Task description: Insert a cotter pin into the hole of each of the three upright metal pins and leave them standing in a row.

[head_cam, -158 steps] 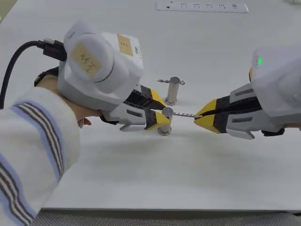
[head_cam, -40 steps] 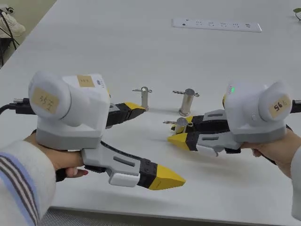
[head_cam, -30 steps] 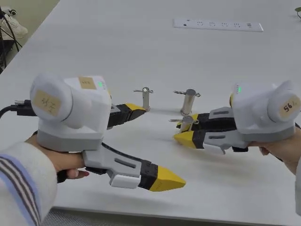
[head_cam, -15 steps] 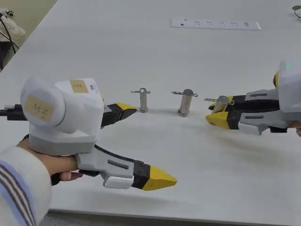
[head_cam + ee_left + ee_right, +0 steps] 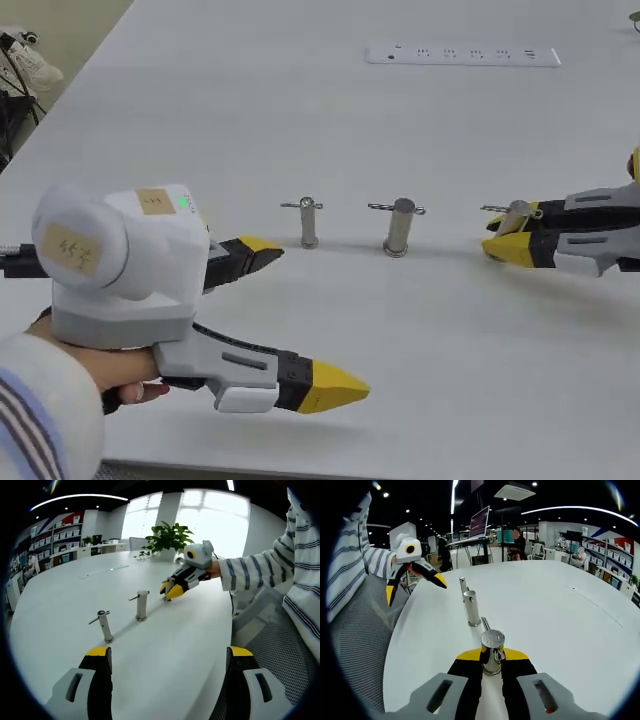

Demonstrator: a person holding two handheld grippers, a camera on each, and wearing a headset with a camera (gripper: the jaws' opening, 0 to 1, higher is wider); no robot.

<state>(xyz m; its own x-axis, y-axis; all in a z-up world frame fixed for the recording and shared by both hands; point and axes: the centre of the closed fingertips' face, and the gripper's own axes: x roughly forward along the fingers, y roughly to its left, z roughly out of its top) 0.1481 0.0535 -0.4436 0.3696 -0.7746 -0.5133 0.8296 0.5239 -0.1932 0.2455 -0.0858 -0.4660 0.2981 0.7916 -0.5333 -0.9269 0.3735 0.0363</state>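
Steel cylindrical pin (image 5: 492,649) tight between right gripper (image 5: 500,238) jaws; left gripper (image 5: 170,654) jaws wide apart.

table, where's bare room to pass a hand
Bare between the power strip and the pin row, and between the right gripper and the near edge. Crowded along the row: left pin, middle pin, third pin in that gripper.

Smooth matt table (image 5: 300,120), brushed metal pins (image 5: 398,228) — bright wire cotter pins (image 5: 378,208)
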